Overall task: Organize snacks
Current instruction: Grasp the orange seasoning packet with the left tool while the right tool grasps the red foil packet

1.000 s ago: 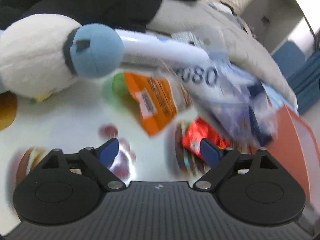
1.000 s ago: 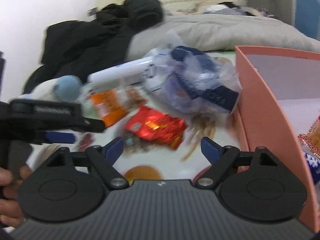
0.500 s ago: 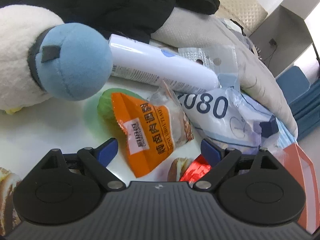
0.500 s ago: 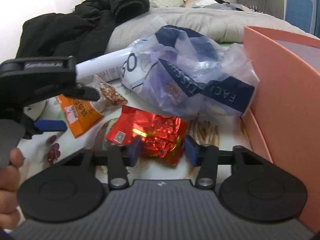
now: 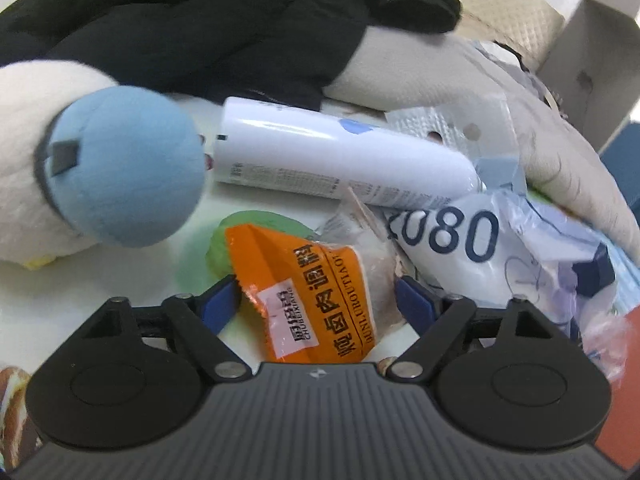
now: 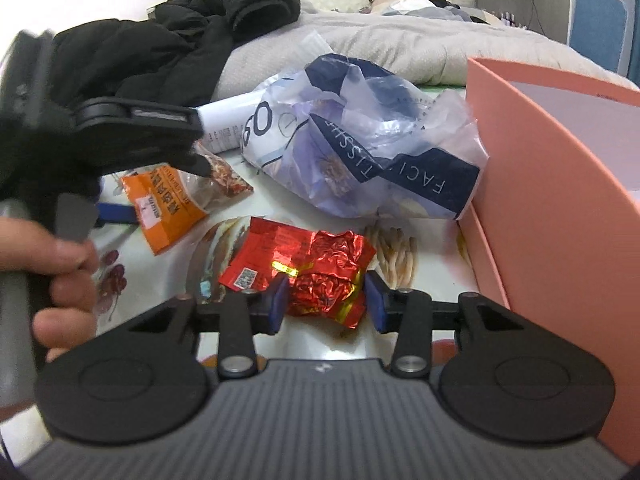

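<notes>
Left gripper (image 5: 318, 300): jaws wide, just been closing, straddling the orange packet (image 5: 316, 300), pads not yet pressing.
Right gripper (image 6: 326, 302): jaws narrowed onto the red foil packet (image 6: 308, 268), lying on the tabletop (image 6: 420, 276) beside the pink box (image 6: 560, 200).

Orange snack packet (image 5: 320, 300): orange with black characters, white label, clear end showing brownish contents. Red foil packet (image 6: 308, 272), crinkled, gold strip, white code patch. At 12 o'clock from it, tissue bag (image 6: 360, 152): translucent white, navy bands, white lettering. White bottle (image 5: 340, 160), blue spot. Plush toy (image 5: 100, 168): cream body, pale blue ball. Salmon-pink box (image 6: 560, 200). Tablecloth (image 5: 100, 280): white, printed fruit and food. Black jacket (image 5: 200, 20).
</notes>
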`<state>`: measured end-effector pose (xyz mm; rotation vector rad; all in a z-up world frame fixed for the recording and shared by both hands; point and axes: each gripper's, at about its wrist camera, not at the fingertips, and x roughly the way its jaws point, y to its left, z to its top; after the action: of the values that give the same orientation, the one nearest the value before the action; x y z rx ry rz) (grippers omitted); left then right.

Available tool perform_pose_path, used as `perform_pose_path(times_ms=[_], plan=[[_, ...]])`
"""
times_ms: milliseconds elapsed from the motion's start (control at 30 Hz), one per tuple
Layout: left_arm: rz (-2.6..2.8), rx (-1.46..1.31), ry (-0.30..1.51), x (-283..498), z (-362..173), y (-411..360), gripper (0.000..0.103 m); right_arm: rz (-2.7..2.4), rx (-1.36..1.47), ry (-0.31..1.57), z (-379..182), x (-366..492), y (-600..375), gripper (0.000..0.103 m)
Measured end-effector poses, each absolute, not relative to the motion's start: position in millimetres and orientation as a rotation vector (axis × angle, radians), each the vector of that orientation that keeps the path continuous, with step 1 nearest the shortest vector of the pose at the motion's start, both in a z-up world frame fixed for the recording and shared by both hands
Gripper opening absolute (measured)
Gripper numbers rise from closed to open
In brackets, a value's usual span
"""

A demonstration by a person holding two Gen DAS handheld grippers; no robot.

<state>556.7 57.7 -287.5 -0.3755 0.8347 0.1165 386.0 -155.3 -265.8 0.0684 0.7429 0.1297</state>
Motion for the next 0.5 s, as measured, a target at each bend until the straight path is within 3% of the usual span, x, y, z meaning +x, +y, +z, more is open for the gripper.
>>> perform_pose_path(times_ms=[200,500], plan=[[0.090,-0.374,0.845,554,-282,55,0.062,0.125,0.064,0.751,-264,384,-160,0.044],[0.081,-0.358,0.861,530,-268,48,0.058,0.132,0.048,0.761,-255,376,-169,0.043]])
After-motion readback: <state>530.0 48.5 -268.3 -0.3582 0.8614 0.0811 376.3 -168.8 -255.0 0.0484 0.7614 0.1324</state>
